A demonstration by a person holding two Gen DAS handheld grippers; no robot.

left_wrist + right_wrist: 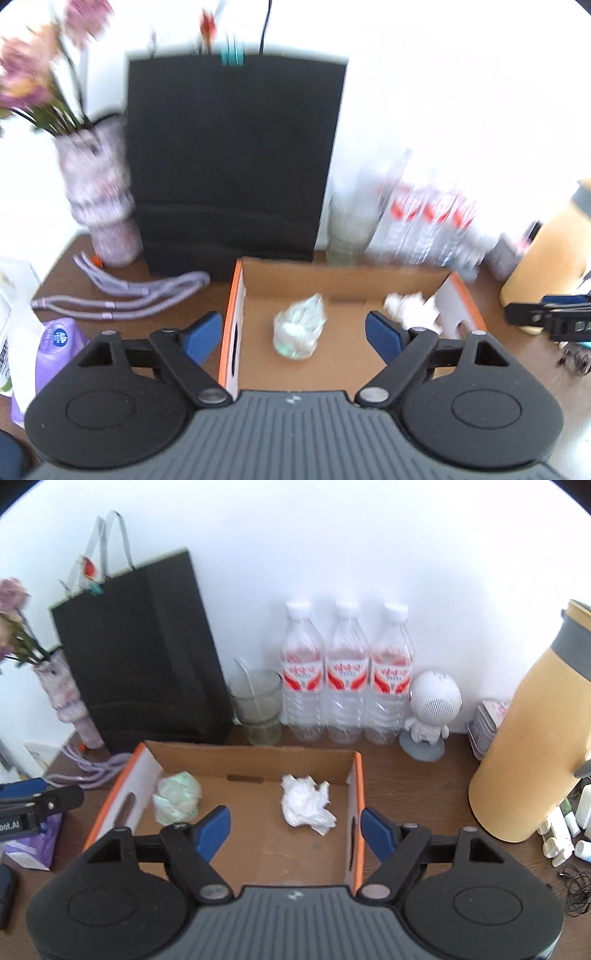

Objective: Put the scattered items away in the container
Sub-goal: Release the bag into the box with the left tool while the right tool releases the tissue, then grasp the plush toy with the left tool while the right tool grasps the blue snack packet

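Note:
An open cardboard box with orange edges (236, 291) (356, 775) sits on the brown table. Inside it lie a crumpled clear plastic wrapper (299, 326) (177, 795) at the left and a crumpled white tissue (410, 306) (306, 803) at the right. My left gripper (293, 336) is open and empty above the box's near left part. My right gripper (295, 829) is open and empty above the box's near right part. The left gripper shows at the left edge of the right wrist view (37, 805).
A black paper bag (144, 653), a vase of flowers (96, 199), a glass (258, 709), three water bottles (347, 679), a white figurine (432, 709) and a yellow flask (528, 746) stand behind and beside the box. A lilac cable (122, 299) and purple tissue pack (55, 350) lie left.

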